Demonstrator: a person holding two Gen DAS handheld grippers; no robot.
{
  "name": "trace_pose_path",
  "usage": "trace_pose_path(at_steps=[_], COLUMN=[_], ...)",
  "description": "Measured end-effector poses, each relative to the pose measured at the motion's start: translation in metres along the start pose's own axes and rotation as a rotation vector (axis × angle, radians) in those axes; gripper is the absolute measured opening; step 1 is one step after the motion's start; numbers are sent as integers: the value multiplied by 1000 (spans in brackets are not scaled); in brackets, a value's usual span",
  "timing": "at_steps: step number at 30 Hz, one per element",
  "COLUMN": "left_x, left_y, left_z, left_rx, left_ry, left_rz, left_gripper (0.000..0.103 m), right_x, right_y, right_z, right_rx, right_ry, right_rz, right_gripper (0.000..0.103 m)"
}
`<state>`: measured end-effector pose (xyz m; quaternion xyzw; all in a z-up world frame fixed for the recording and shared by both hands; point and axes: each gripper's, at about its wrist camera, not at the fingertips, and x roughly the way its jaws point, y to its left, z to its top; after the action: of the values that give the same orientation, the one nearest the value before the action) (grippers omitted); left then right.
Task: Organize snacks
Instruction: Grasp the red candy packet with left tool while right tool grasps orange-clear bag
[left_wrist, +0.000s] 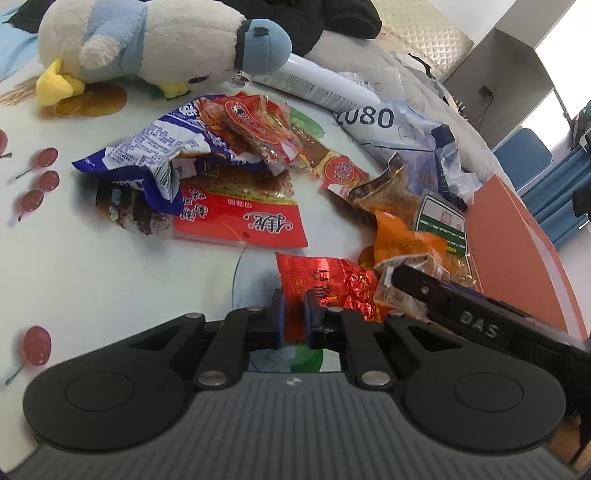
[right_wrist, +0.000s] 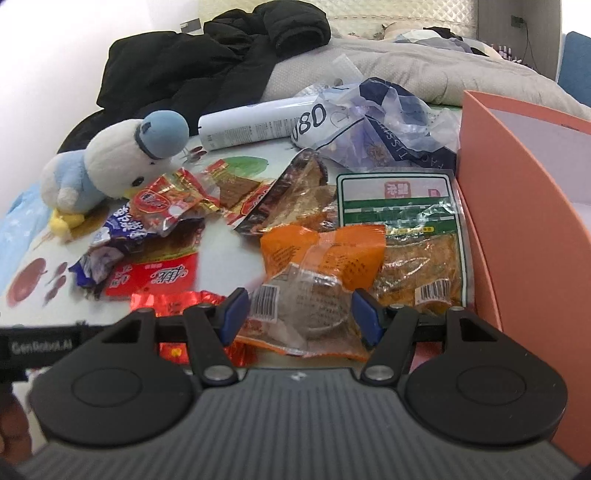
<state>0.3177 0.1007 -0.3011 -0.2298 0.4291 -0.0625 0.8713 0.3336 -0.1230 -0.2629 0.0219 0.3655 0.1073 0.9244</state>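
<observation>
Snack packets lie scattered on a white table (left_wrist: 110, 280). My left gripper (left_wrist: 293, 314) is shut on the near edge of a shiny red foil packet (left_wrist: 325, 280), which also shows in the right wrist view (right_wrist: 173, 301). My right gripper (right_wrist: 301, 314) is open, its jaws on either side of an orange and clear packet (right_wrist: 317, 273). The same packet shows in the left wrist view (left_wrist: 402, 243), with the right gripper's black arm (left_wrist: 461, 314) over it. A green-labelled packet (right_wrist: 402, 221), a red flat packet (left_wrist: 240, 221) and a blue and white bag (left_wrist: 155, 151) lie around.
An open orange box (right_wrist: 517, 206) stands at the right, next to the packets. A white and blue plush bird (left_wrist: 147, 40), a white tube (left_wrist: 314, 85), a crumpled plastic bag (right_wrist: 384, 118) and black clothing (right_wrist: 207, 62) lie at the back.
</observation>
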Motion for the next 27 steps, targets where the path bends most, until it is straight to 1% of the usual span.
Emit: trace_pose_path(at_steps=[3, 5, 9, 13, 19, 24, 27], left_x=[-5, -11, -25, -44, -75, -99, -111], left_y=[0, -1, 0, 4, 9, 6, -1], left_z=[-3, -6, -12, -23, -49, -69, -80], left_rx=[-2, 3, 4, -7, -41, -84, -80], left_ry=[-4, -7, -14, -24, -22, -18, -29], left_rz=[-1, 5, 24, 51, 95, 143, 166], left_gripper=[7, 5, 4, 3, 3, 3, 3], right_x=[4, 2, -11, -31, -66, -95, -114], right_y=[5, 7, 12, 16, 18, 18, 17], right_z=[-1, 1, 1, -6, -23, -42, -53], right_rx=[-30, -35, -61, -79, -82, -71, -77], right_ry=[-6, -6, -15, -21, -14, 5, 15], right_rz=[-12, -6, 17, 23, 35, 50, 60], right_gripper=[65, 61, 59, 58, 58, 58, 58])
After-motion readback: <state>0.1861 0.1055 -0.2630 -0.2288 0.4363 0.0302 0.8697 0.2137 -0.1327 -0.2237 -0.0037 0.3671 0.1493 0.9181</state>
